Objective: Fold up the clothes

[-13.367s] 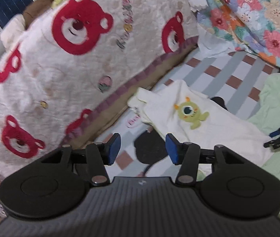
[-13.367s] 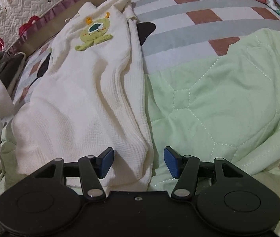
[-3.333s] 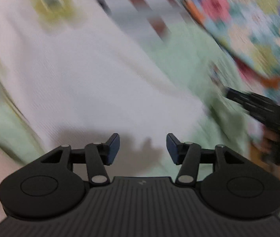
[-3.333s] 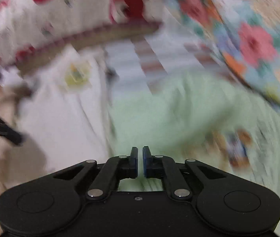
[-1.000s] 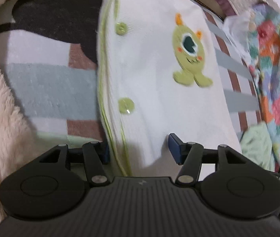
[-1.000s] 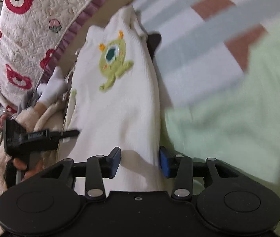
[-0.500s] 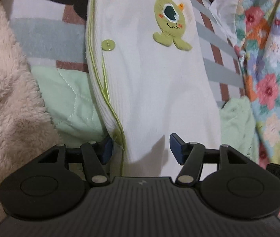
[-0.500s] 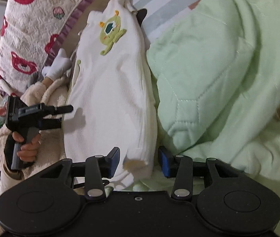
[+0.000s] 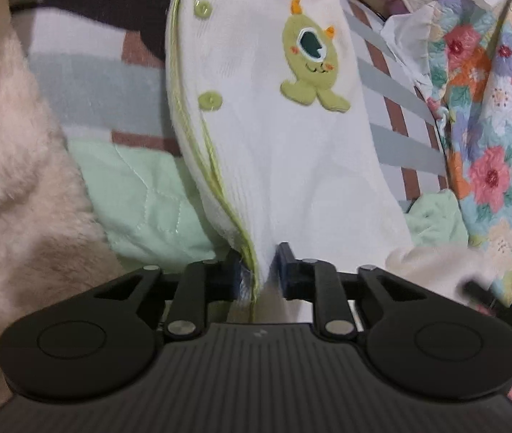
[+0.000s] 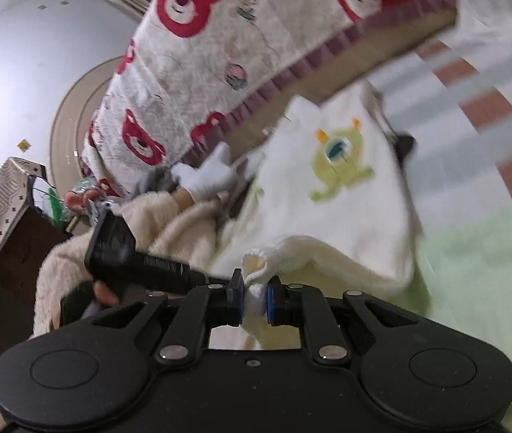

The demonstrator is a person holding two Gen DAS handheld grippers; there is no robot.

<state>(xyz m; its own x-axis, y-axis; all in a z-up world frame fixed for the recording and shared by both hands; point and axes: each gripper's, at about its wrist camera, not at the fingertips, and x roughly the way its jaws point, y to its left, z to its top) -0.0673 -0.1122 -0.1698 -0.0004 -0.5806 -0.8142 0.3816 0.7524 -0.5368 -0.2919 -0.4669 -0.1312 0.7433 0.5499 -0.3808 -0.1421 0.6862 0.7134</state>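
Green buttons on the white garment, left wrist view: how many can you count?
2. One button sits near the top of the green-trimmed edge; the other button lies lower down it. More may be hidden.

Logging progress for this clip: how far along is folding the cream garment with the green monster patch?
Done: the cream garment lies lengthwise on the bed, patch up. In hand: the left gripper is closing on its green-piped bottom edge, and the right gripper is closing on the other bottom corner, which looks raised off the green quilt. Left: no fold is finished; the hem has yet to go up toward the monster patch.
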